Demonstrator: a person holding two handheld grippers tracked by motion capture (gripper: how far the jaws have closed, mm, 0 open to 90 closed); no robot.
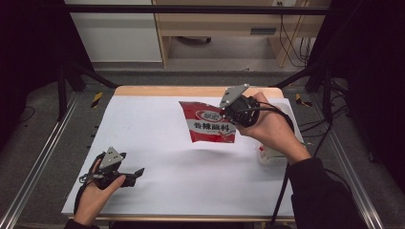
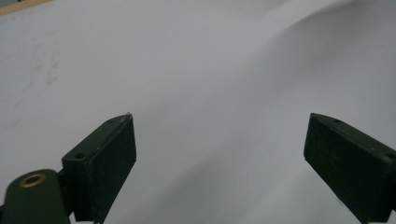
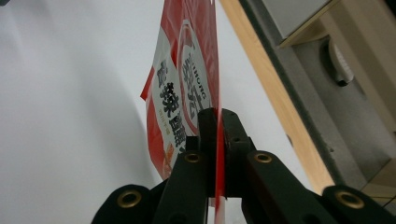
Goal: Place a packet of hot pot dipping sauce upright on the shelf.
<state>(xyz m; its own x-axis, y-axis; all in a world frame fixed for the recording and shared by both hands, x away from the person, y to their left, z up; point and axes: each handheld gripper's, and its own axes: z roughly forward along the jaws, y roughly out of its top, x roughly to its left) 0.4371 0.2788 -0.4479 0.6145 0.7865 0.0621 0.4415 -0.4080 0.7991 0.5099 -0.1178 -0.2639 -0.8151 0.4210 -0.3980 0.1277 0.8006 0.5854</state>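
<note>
A white sheet (image 1: 181, 162) covers the wooden table (image 1: 191, 90). Above its far right part hangs a red-and-white seasoning packet (image 1: 212, 123) — lifted clear of the sheet, its edge pinched between the closed jaws of the right gripper (image 1: 235, 110). At the near left, the left gripper (image 1: 136, 172) sits low over bare sheet, jaws spread wide with nothing between them — well apart from the packet.

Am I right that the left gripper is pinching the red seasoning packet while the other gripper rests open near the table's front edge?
Not quite: the right gripper pinches the red seasoning packet, as the right gripper view shows; the left gripper rests open near the front edge.
</note>
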